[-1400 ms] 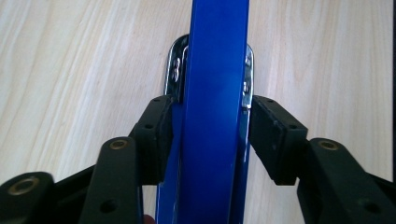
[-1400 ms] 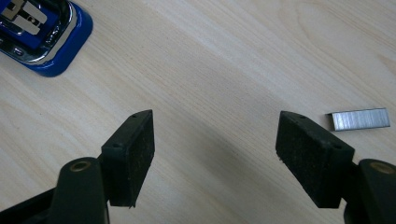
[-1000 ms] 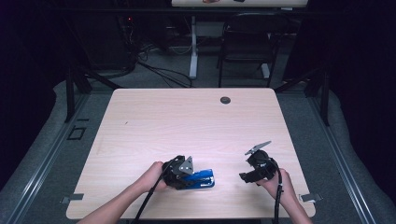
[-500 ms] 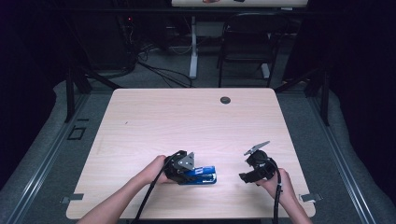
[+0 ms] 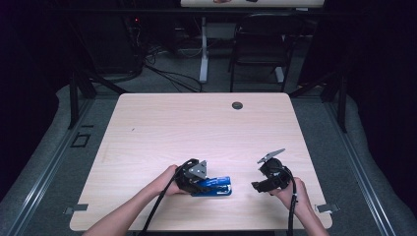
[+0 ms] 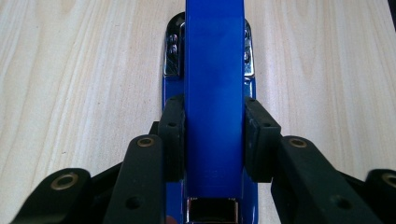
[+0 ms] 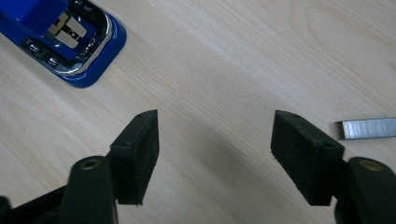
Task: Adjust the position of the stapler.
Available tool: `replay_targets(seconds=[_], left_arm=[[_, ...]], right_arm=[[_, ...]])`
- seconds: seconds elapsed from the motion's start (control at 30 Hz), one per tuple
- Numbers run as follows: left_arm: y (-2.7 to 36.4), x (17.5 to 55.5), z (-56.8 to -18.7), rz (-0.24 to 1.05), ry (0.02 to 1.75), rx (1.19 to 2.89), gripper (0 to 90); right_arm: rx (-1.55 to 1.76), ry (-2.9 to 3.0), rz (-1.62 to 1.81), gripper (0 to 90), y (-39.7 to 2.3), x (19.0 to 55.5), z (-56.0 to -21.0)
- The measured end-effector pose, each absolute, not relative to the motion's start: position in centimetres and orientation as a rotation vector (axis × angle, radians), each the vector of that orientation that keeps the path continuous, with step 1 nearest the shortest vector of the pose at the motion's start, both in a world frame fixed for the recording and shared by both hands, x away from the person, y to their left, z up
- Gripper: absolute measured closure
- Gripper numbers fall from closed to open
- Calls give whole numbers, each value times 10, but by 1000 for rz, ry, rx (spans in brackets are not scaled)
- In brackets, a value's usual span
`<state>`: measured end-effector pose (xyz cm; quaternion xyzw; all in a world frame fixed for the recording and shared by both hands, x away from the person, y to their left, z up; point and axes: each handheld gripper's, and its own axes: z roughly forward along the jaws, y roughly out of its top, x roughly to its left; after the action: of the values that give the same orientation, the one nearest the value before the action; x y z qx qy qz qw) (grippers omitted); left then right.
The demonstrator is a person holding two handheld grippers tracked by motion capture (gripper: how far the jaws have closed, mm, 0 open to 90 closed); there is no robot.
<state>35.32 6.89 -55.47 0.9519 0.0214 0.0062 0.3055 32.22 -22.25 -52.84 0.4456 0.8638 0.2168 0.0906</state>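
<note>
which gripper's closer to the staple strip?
Right. The right gripper hangs open with the staple strip just beside one finger; the left gripper is clamped on the blue stapler.

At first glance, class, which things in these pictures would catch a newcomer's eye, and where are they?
The blue stapler stands out first, near the front edge of the pale table, clamped between the pads of the left claw. To its right the right claw hovers open over bare wood. A strip of staples lies just beside that claw.

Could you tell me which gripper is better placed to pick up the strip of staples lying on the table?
Right: the right gripper is open and empty beside the staple strip, while the left gripper is clamped on the blue stapler.
</note>
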Motion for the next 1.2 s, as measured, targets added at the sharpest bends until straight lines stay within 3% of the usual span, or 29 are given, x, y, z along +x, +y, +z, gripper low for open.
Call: replay_targets(seconds=[0.07, 0.13, 0.2, 0.33, 0.37, 0.47, 0.73, 0.9, 1.2], left_arm=[[68, 354, -555, -14, 99, 2519, 629], [64, 355, -555, -16, 154, 2521, 450], [64, 354, -554, -12, 162, 2516, 385], [65, 352, -547, 15, 191, 2483, 325], [65, 352, -542, 34, 202, 2471, 306], [65, 351, -539, 49, 220, 2456, 255], [58, 348, -537, 65, 252, 2455, 168], [59, 349, -535, 69, 290, 2438, 157], [55, 347, -530, 77, 357, 2409, 160]], right_arm=[[1317, 2568, 638, 281, -222, 322, -527], [1307, 2584, 650, 274, -222, 321, -524], [1308, 2572, 683, 274, -220, 320, -524], [1274, 2578, 661, 368, -218, 319, -521], [1267, 2568, 667, 450, -219, 319, -521], [1241, 2569, 688, 560, -221, 318, -520], [1215, 2596, 729, 728, -219, 316, -521], [1189, 2617, 731, 809, -215, 315, -520], [1145, 2633, 775, 858, -203, 312, -520]])
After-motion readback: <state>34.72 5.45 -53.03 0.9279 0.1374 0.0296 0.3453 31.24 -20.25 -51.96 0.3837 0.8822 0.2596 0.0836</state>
